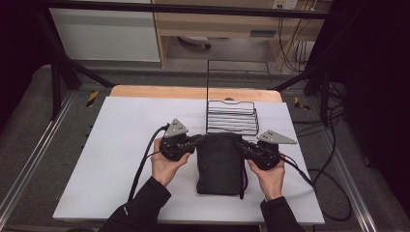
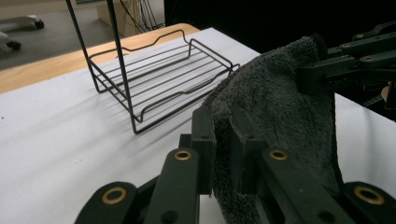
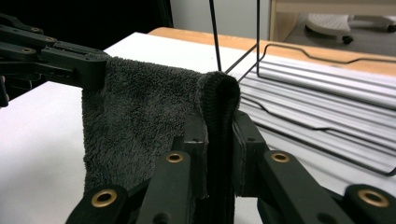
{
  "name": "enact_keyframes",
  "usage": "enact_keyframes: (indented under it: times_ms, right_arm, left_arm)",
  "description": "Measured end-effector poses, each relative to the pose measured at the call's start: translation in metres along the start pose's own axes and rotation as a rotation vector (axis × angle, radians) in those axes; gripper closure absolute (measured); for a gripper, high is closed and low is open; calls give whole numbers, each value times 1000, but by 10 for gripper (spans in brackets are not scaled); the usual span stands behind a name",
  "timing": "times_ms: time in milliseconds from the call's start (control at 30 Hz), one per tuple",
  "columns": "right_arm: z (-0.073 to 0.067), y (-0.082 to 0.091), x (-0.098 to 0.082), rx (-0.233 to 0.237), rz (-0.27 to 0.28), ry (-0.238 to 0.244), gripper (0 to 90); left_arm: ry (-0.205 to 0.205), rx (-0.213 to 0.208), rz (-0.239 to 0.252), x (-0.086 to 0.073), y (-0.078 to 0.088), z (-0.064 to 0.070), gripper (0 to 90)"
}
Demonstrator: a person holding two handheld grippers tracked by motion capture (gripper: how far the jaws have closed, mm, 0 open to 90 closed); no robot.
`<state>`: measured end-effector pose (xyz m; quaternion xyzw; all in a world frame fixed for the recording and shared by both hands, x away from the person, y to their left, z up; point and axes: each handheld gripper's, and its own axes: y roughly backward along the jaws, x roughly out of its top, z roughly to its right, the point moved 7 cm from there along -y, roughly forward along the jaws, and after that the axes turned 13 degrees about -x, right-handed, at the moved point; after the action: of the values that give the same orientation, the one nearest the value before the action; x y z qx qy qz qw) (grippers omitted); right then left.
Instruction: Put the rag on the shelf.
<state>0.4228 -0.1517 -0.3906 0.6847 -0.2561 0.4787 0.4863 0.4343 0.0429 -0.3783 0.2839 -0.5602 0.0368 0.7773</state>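
Near wire rack (image 1: 231,117), tools pinching towel (image 1: 220,164) corners

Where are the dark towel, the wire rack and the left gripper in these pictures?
dark towel (image 1: 220,164), high view, middle of its cloth.
wire rack (image 1: 231,117), high view, its slatted floor.
left gripper (image 2: 223,154), left gripper view, between its fingertips.

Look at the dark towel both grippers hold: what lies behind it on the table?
Behind the towel stands a black wire rack on the white table; its tray looks bare. The towel covers the table under it.

Fuzzy dark terry-cloth towel (image 1: 220,162), thin black metal-wire rack (image 1: 231,117), matt white table (image 1: 116,145).
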Motion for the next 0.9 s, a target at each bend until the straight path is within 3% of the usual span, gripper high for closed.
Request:
enact_keyframes:
  times_ms: [567, 900]
  right_arm:
    - [5, 24, 43, -61, 145, 28, 794]
    - [9, 33, 63, -96, 227, 22, 794]
  left_arm:
    - [-85, 13, 97, 51, 13, 17, 816]
    - [-106, 25, 157, 75, 13, 16, 816]
